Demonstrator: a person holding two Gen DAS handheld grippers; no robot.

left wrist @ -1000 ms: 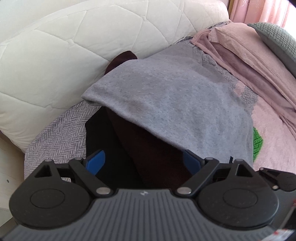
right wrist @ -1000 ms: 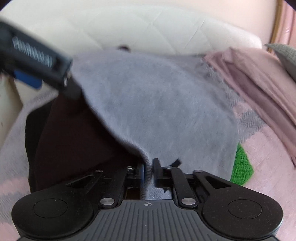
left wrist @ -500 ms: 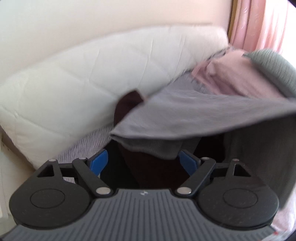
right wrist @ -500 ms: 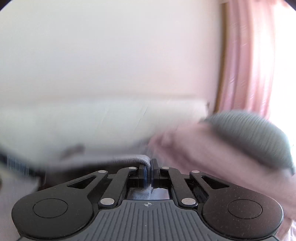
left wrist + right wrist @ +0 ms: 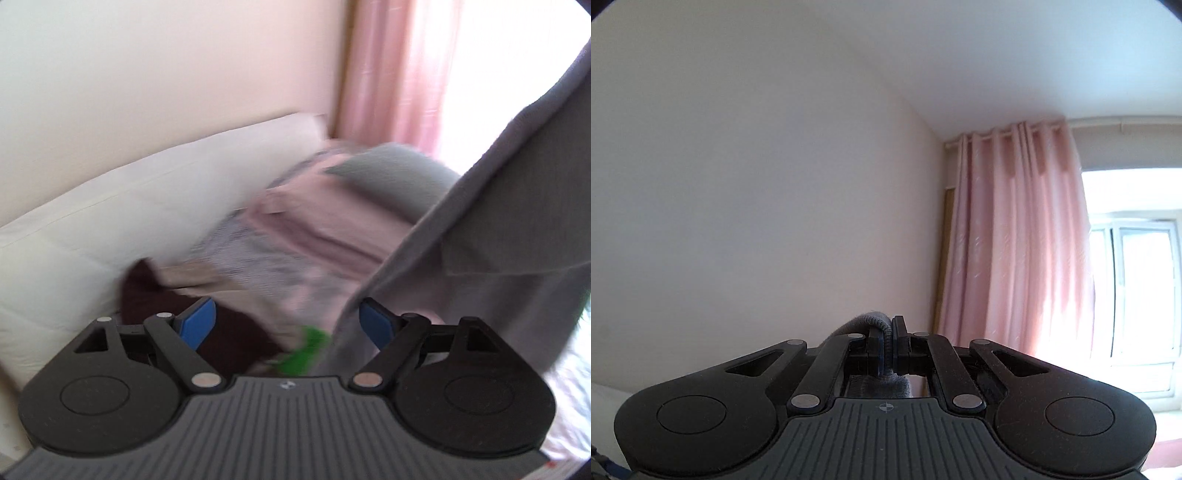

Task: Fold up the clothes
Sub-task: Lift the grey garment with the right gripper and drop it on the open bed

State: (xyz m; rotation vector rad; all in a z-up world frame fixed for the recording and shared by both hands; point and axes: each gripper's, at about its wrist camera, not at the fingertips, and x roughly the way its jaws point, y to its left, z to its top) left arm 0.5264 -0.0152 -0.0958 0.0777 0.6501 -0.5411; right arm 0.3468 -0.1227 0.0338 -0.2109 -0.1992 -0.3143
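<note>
At the far left the white cushion (image 5: 110, 229) leans against the wall, and a dark brown garment (image 5: 236, 332) lies at its foot, uncovered now that the grey one has left it. The left gripper (image 5: 286, 321) stands wide with nothing between its blue pads (image 5: 195, 319); it has narrowed only slightly over the last second. Just past it a scrap of green cloth (image 5: 306, 350) shows on the pink bedding (image 5: 314, 236). Further right, the grey garment (image 5: 480, 236) — a second ago spread flat over the pile — hangs in the air as a long sheet. The right gripper (image 5: 889, 345) is clamped on its thick hem and has swung up, so its camera now faces wall, pink curtain (image 5: 1015, 251) and window (image 5: 1137, 288). The piece looks singled out — next the free gripper probably takes a second corner to spread it for folding.
</note>
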